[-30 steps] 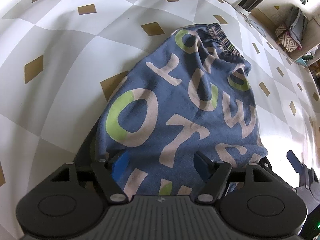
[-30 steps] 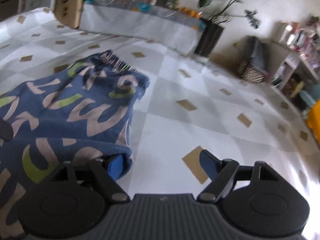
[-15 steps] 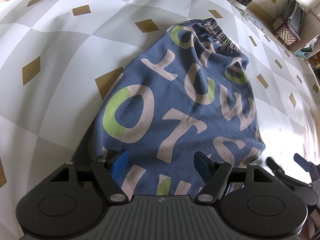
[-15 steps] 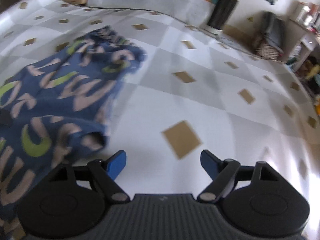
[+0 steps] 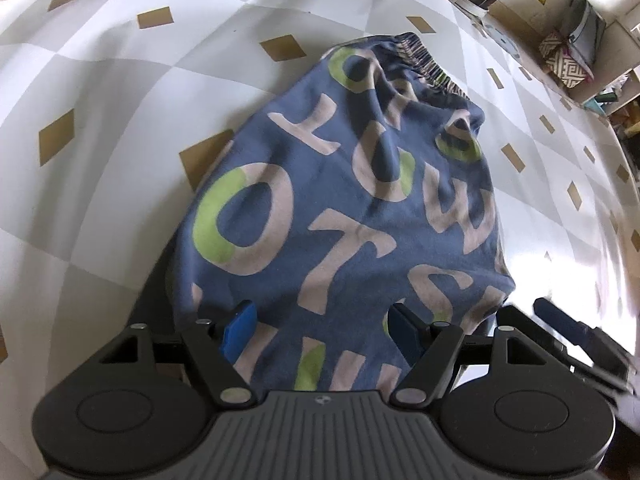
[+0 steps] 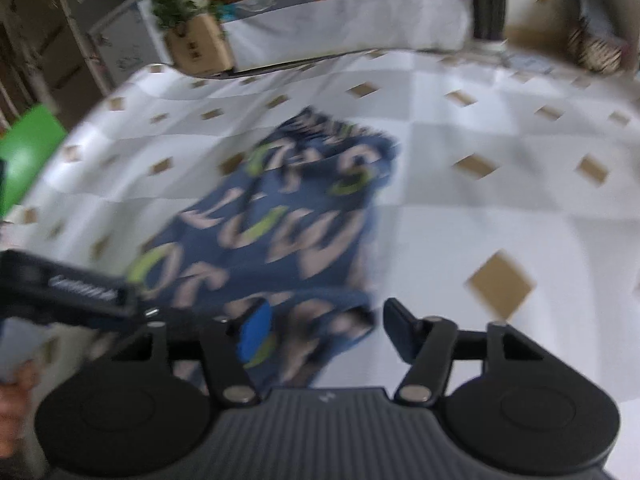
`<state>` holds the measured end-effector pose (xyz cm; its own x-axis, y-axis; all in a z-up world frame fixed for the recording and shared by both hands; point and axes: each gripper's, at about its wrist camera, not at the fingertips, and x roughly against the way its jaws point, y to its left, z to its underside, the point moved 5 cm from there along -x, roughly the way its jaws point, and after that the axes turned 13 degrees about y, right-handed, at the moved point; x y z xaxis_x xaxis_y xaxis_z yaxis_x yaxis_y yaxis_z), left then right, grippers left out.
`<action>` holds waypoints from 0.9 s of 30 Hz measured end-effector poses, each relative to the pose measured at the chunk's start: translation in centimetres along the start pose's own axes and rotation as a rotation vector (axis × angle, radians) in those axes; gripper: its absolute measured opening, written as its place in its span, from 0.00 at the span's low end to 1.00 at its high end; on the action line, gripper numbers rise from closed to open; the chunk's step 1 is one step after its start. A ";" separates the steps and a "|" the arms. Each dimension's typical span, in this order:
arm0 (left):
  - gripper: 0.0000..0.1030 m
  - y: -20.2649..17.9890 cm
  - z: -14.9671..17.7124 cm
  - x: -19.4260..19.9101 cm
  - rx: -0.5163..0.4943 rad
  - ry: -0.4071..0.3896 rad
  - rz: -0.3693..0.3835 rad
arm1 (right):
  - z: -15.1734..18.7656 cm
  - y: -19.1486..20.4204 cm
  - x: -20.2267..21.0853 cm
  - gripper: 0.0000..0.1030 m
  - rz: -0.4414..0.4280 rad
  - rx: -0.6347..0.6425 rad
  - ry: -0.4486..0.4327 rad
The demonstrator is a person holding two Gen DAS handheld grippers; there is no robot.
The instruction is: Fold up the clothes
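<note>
Blue shorts (image 5: 360,208) printed with large beige and green letters lie folded on the checked cloth, the striped waistband (image 5: 424,60) at the far end. My left gripper (image 5: 322,330) hovers open over the near edge of the shorts, a blue-padded finger on either side of the fabric. The right gripper's dark fingers (image 5: 560,326) show at the lower right, off the garment. In the blurred right wrist view the shorts (image 6: 288,220) lie ahead. My right gripper (image 6: 328,332) is open above their near right corner and holds nothing. The left gripper (image 6: 68,292) enters from the left.
The white and grey cloth (image 5: 100,160) with brown diamonds covers the surface around the shorts. Beyond it stand a cardboard box (image 6: 200,48), a long table of fruit (image 6: 340,4) and a dark planter (image 6: 488,4). A green board (image 6: 28,152) is at the left. A hand (image 6: 16,384) shows bottom left.
My right gripper left the shorts' right corner, pulled back and swung left, so the whole garment now lies ahead of it. The left gripper stayed open and hardly moved.
</note>
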<state>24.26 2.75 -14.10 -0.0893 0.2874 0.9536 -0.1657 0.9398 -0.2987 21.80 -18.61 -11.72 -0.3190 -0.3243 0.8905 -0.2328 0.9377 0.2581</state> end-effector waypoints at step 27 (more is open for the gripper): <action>0.69 1.1 1.5 2.3 -0.027 -0.003 0.000 | 6.5 1.8 -3.5 0.31 -0.399 -0.390 0.144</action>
<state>22.36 4.18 -12.33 -0.0918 0.2867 0.9536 -0.1395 0.9445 -0.2974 16.57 -16.61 -16.78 -0.1413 -0.6677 0.7309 0.0552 0.7318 0.6792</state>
